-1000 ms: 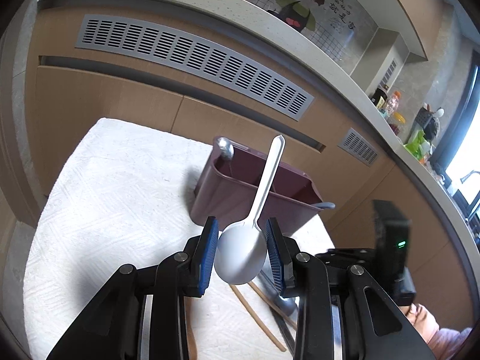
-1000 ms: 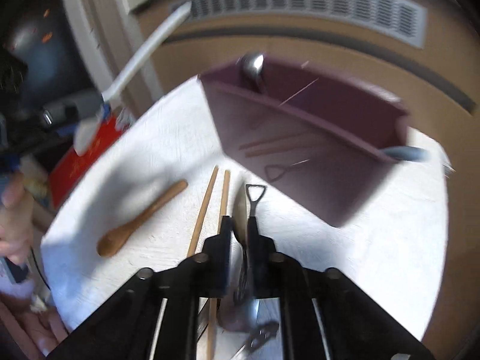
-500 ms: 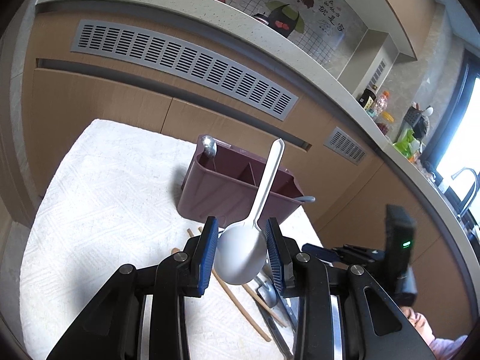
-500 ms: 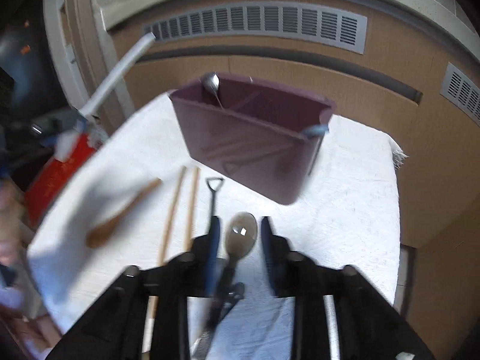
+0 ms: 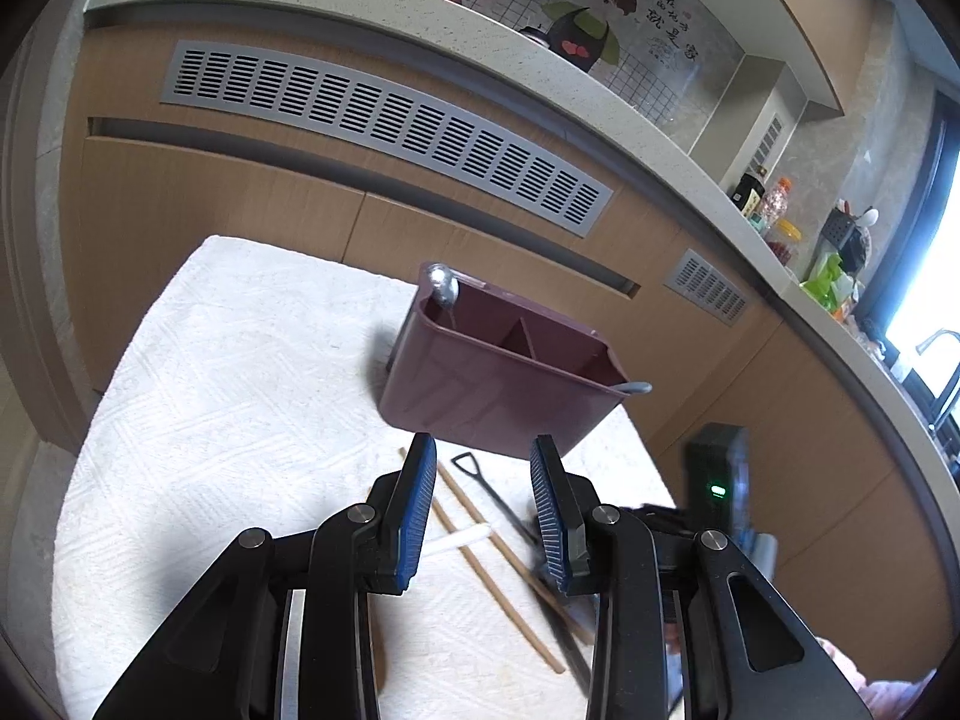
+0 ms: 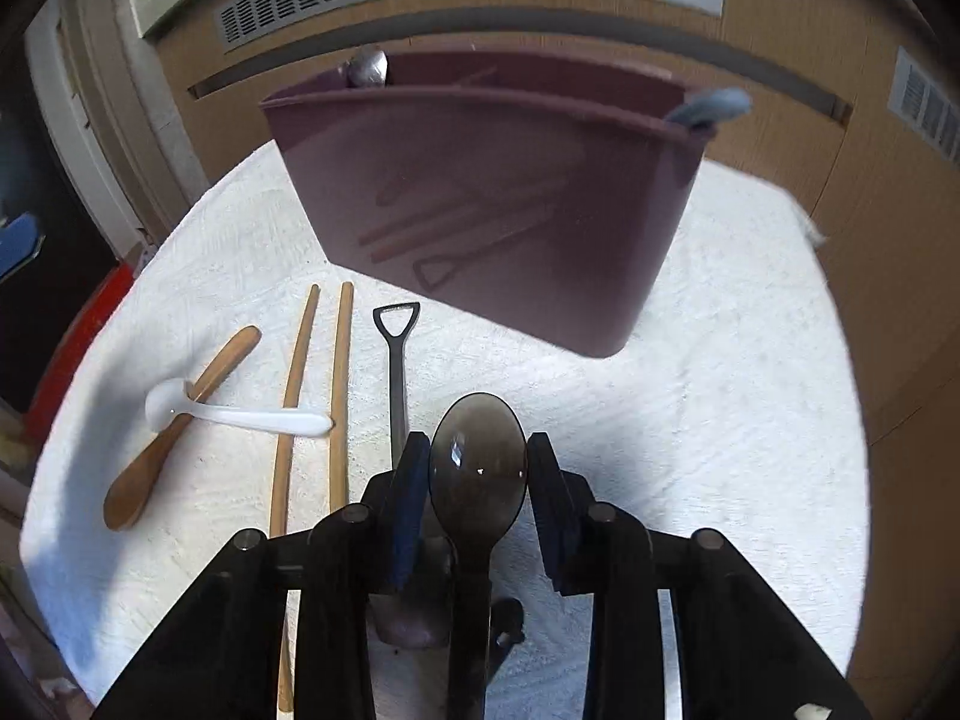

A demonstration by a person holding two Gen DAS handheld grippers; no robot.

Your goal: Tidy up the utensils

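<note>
The caddy (image 6: 492,192) stands on the cloth (image 6: 720,360) at the rear. In front of it, left to right: wooden spoon (image 6: 180,420), chopsticks (image 6: 318,408), looped-handle utensil (image 6: 396,372). A plastic spoon (image 6: 240,414) lies across the wooden spoon and chopsticks.

A home kitchen: a speckled stone worktop (image 5: 540,69) over brown wooden cabinet fronts (image 5: 228,204), sauce bottles (image 5: 759,201), and a curved metal sink tap (image 5: 945,360).

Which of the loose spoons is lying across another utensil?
The white spoon: it lies across the wooden spoon and one chopstick.
</note>
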